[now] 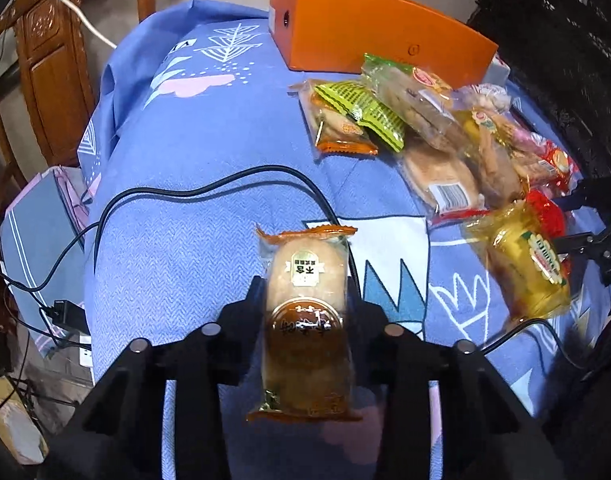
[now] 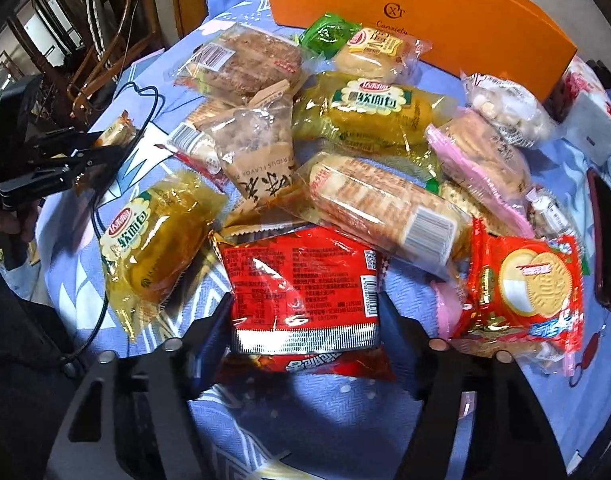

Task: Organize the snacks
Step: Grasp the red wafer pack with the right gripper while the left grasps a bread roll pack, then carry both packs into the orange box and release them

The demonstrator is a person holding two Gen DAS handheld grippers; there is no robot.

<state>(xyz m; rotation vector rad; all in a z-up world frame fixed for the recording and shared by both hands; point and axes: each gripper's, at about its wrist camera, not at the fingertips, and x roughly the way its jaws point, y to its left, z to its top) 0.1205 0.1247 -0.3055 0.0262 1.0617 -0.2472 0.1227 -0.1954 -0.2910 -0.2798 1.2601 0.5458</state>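
We are pinching the pastry packet squarely with the left gripper while the right gripper is straddling the red packet at the table's near edge; whether its pads are pressing, we cannot tell.

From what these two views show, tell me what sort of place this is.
Most likely a room in a home, not a shop or lab. A table under a patterned blue cloth holds loose packaged snacks, with a carved wooden chair beside it and an orange box behind.

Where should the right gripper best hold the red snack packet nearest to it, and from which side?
Grip the red packet across its width, just above the crimped silver seal, coming down from above. It lies flat with that end nearest the right gripper, whose fingers already flank both side edges; its far end is tucked under the pile.
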